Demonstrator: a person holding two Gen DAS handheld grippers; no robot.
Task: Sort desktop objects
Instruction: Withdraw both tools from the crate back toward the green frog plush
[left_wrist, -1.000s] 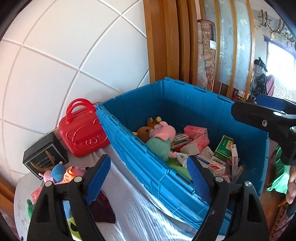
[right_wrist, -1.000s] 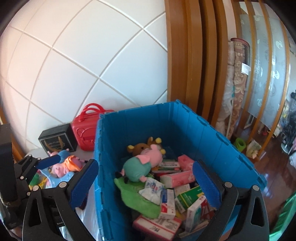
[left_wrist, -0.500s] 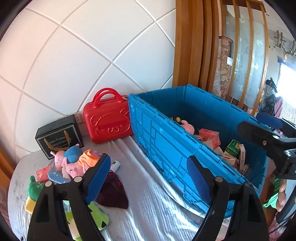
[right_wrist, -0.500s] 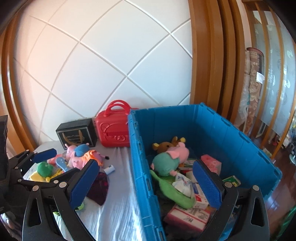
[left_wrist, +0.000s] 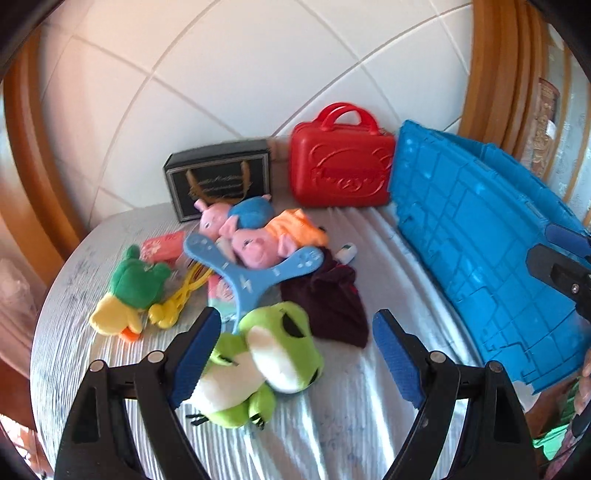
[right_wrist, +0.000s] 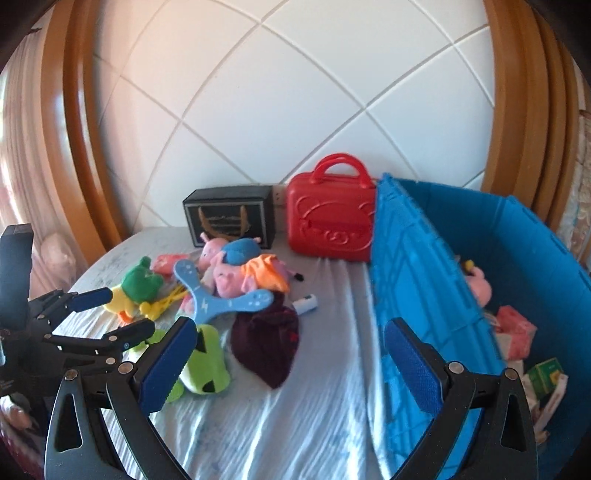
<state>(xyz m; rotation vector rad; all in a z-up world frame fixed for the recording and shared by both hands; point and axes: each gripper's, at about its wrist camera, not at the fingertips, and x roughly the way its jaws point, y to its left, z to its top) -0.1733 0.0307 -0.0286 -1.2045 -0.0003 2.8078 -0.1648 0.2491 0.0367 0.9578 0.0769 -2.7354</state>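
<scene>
A pile of toys lies on the white-clothed table: a light-green frog plush (left_wrist: 258, 362), a green and yellow duck plush (left_wrist: 129, 291), pink pig plushes (left_wrist: 255, 236), a blue boomerang (left_wrist: 251, 273) and a dark maroon pouch (left_wrist: 328, 306). My left gripper (left_wrist: 295, 354) is open and empty, just above the frog plush, which sits by its left finger. My right gripper (right_wrist: 288, 365) is open and empty, over the cloth between the pouch (right_wrist: 266, 343) and the blue crate (right_wrist: 413, 280). The left gripper (right_wrist: 107, 314) shows at the left of the right wrist view.
A red toy suitcase (left_wrist: 340, 170) and a black box (left_wrist: 218, 177) stand against the tiled wall. The blue crate (left_wrist: 491, 243) on the right holds a pink plush (right_wrist: 476, 284) and several small boxes (right_wrist: 513, 332). A small white tube (right_wrist: 304, 304) lies on the cloth.
Both grippers swung left, away from the crate and toward the toy pile. The left one came down over the frog plush. Both stay open and empty.
</scene>
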